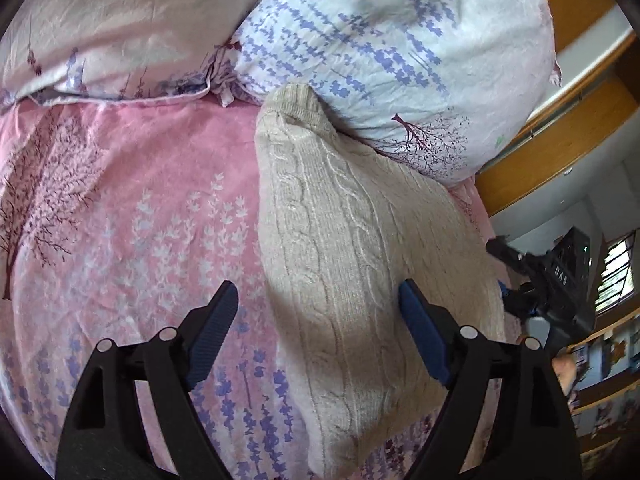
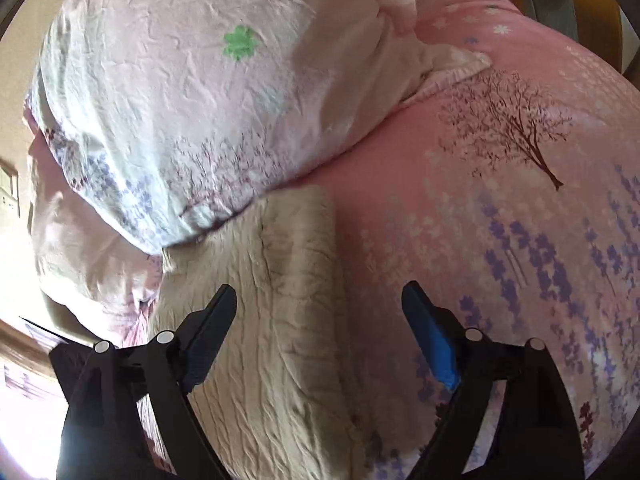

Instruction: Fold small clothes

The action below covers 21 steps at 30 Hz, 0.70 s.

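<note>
Pink bedsheet (image 1: 120, 240) fills both frames; my left gripper (image 1: 320, 316) and right gripper (image 2: 320, 316) hover spread and empty over the cream sweater (image 1: 352, 260), lower centre, which looks folded, so next I'd square its edges.

You are looking at a pink bedsheet (image 1: 132, 216) printed with trees and lavender sprigs. Two pillows lie at its far end: a pale pink pillow (image 1: 120, 32) and, beside it, a white floral pillow (image 1: 400, 52). A wooden bed frame (image 1: 560, 148) borders the mattress.
</note>
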Available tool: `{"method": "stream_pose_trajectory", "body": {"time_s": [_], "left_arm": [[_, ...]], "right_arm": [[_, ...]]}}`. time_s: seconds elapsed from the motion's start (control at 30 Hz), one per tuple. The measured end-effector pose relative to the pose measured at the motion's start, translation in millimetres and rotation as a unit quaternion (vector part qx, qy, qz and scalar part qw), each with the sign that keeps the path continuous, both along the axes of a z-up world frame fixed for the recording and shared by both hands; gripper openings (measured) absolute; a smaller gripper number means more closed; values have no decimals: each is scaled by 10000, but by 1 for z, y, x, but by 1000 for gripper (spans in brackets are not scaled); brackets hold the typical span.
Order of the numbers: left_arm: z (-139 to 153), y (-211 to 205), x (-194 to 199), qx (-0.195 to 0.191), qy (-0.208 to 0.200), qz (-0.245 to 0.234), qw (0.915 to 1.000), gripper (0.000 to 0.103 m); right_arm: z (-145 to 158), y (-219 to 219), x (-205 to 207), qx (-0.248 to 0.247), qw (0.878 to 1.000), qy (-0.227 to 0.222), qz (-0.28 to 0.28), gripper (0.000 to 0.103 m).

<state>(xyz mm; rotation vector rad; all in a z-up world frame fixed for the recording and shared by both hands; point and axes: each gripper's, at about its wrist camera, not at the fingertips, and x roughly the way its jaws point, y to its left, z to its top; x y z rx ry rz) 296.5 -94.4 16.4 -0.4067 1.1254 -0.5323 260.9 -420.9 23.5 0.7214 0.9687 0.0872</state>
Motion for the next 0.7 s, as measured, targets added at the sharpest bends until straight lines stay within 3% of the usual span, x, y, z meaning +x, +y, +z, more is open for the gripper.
{"method": "stream_pose_trajectory", "body": {"time_s": [0.1,0.17,0.27,0.33,0.37,0.47,0.53,0.7], "left_arm": [[-7,0,6,-201,163,45,9997,83],[-11,-1,9,-328,237,73,9992,83],[-14,-5,17,-486,255,96,9984,83],[-18,-7,23,-740,398,72,9964,73],[-18,-8,24,-799,394,125,9959,72],[-19,-9,22,-823,313,112,9961,54],[-14,-5,19,-840,211,9,9962,42],[15,29,-2,-598,-245,-168,9978,40]], "right_arm": [[-12,2,-1,194,9993,247,198,87],[-12,6,-2,214,9991,175,319,86],[-20,19,2,600,9958,159,680,75],[-19,29,3,483,9956,81,804,70],[-20,33,3,458,9953,90,850,57],[-25,41,-1,733,9935,2,875,36],[-19,48,-6,758,9928,-171,912,33],[12,94,-12,292,9898,-639,1240,30]]}}
